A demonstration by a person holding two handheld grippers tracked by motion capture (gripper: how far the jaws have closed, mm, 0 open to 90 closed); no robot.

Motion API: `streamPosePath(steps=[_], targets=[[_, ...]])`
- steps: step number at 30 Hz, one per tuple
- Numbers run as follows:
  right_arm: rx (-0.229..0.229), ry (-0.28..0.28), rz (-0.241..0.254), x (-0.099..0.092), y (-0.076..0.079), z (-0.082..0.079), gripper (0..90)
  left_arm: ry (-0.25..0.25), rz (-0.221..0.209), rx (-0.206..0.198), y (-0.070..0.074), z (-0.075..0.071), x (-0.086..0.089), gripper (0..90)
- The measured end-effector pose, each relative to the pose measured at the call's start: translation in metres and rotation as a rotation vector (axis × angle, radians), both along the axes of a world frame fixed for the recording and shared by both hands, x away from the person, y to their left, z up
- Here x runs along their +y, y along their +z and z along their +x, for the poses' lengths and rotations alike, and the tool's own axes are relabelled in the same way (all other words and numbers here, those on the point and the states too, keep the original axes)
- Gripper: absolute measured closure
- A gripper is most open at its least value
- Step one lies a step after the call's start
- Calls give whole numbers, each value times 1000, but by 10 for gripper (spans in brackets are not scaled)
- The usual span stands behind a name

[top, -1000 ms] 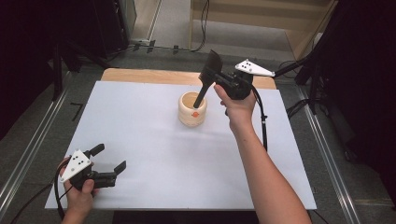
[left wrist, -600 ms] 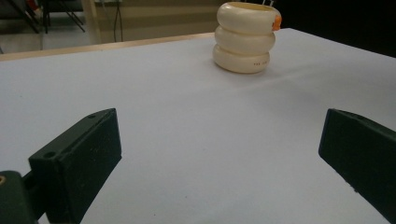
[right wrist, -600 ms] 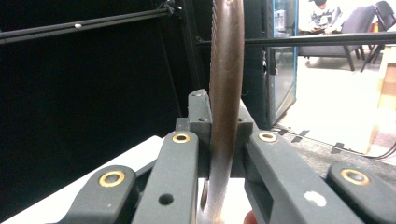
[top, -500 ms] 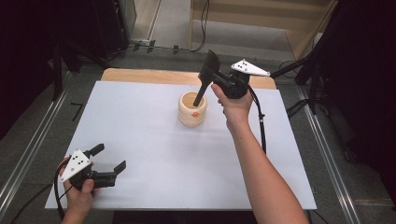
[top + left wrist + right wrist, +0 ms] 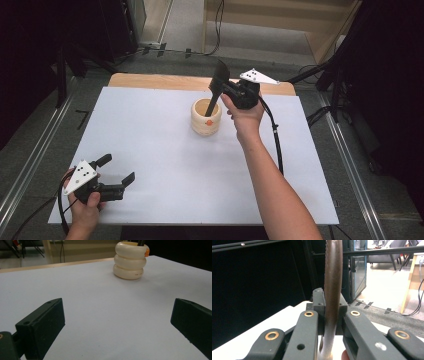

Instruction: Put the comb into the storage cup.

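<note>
A cream ribbed cup (image 5: pixel 206 120) with an orange dot stands on the white table sheet (image 5: pixel 150 145), back of centre. My right gripper (image 5: pixel 227 91) hovers just right of and above the cup, shut on a dark spatula (image 5: pixel 218 80). The spatula's broad head points up and its lower end reaches into the cup's mouth. In the right gripper view the brown spatula (image 5: pixel 333 277) is clamped upright between the jaws of the right gripper (image 5: pixel 331 305). My left gripper (image 5: pixel 117 172) rests at the sheet's near left corner, open and holding nothing. The left gripper view has the left gripper (image 5: pixel 117 322) facing the distant cup (image 5: pixel 130 261).
A wooden table edge (image 5: pixel 160 80) shows behind the sheet. Metal rails (image 5: pixel 30 165) run along both sides of the table. The right gripper's cable (image 5: pixel 276 145) trails over the sheet's right part. Dark stands and floor cables lie beyond the table.
My right hand has come down a little, and the spatula's lower end sits deeper in the cup. The left hand and its gripper have stayed put.
</note>
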State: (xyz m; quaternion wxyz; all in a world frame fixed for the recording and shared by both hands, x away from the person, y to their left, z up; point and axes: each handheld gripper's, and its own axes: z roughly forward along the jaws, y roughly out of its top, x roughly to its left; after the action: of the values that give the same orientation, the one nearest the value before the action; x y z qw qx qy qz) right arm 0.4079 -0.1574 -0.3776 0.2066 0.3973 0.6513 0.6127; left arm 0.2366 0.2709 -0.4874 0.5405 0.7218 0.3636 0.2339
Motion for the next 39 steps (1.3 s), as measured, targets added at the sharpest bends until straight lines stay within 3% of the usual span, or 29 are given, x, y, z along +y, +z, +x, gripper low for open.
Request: streamPosePath(steps=[21, 39], targets=[[55, 4, 9, 10, -35, 2, 830, -2, -7, -3, 0, 0, 1, 0], [88, -17, 28, 12, -53, 5, 830, -1, -8, -2, 0, 0, 0, 0]])
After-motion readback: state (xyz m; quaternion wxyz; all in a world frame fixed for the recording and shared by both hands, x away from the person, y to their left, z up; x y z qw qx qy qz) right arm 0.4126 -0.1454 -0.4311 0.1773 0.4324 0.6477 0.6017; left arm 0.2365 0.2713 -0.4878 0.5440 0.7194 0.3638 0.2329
